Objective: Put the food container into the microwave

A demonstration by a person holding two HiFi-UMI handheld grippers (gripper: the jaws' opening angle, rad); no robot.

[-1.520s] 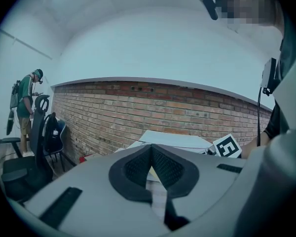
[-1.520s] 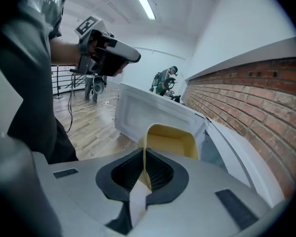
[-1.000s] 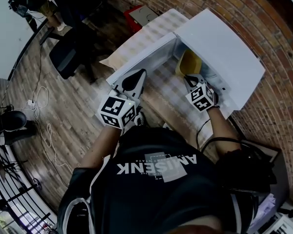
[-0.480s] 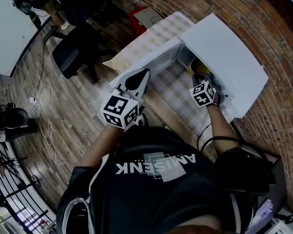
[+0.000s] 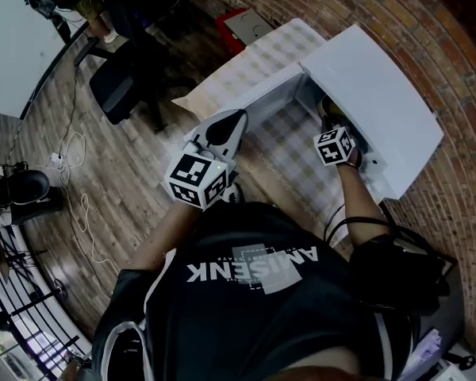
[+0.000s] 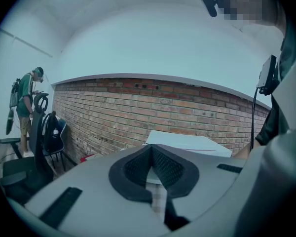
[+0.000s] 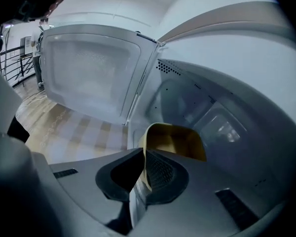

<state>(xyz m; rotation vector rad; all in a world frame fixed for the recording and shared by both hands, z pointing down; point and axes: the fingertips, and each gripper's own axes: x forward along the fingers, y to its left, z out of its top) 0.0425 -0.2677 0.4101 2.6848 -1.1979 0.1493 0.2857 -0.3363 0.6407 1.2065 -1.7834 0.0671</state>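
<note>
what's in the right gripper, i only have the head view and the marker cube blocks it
Observer: In the right gripper view, the right gripper is clamped on the side wall of a yellow food container.
Operator: is it inside the microwave
Observer: The container's far end sits beyond the open door, with the microwave's inner walls around it. Whether it rests on the floor I cannot tell.
Operator: and the left one
Observer: The left gripper has its jaws together with nothing between them, facing the brick wall.
</note>
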